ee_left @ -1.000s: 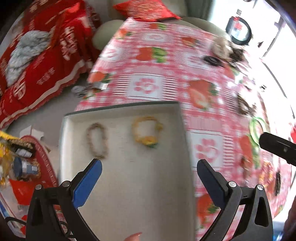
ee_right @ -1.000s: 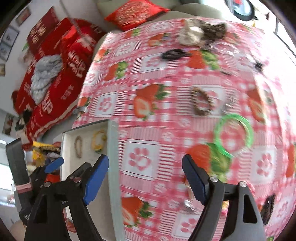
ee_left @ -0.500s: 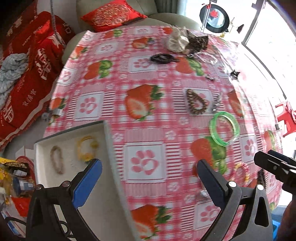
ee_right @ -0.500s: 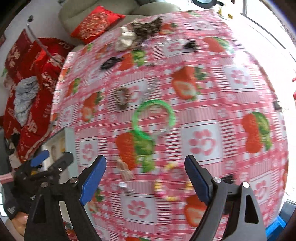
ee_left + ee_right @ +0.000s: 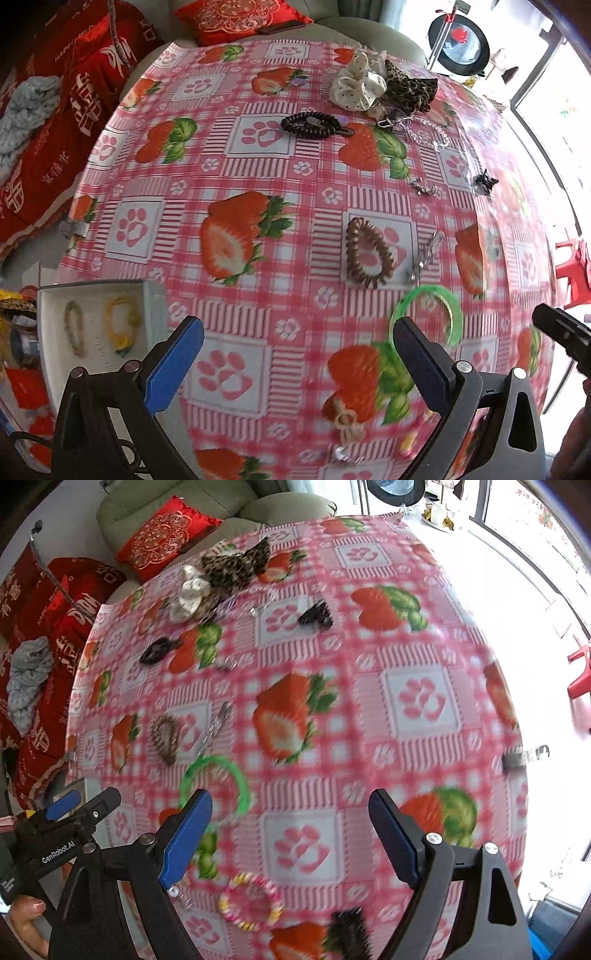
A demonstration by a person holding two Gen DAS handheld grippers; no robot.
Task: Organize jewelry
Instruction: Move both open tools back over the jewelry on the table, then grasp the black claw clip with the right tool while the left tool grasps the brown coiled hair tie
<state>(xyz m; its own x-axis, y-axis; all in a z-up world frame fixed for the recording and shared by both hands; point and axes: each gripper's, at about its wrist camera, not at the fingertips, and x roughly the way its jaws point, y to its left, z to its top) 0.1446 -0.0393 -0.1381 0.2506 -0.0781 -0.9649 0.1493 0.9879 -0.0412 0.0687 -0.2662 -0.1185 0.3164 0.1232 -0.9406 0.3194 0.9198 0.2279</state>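
Red cushion (image 5: 242, 16) (embroidered) on sofa (image 5: 207, 502).

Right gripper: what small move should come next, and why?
Probably lower the right gripper toward the pink-and-yellow beaded bracelet lying loose just below its open, empty jaws. The tray holds only two bracelets so far, and this piece looks nearest.

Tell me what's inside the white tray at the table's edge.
The white tray holds two bracelets: a beige beaded bracelet and a yellow bracelet. The left hand-held gripper covers its near part, so anything there is hidden.
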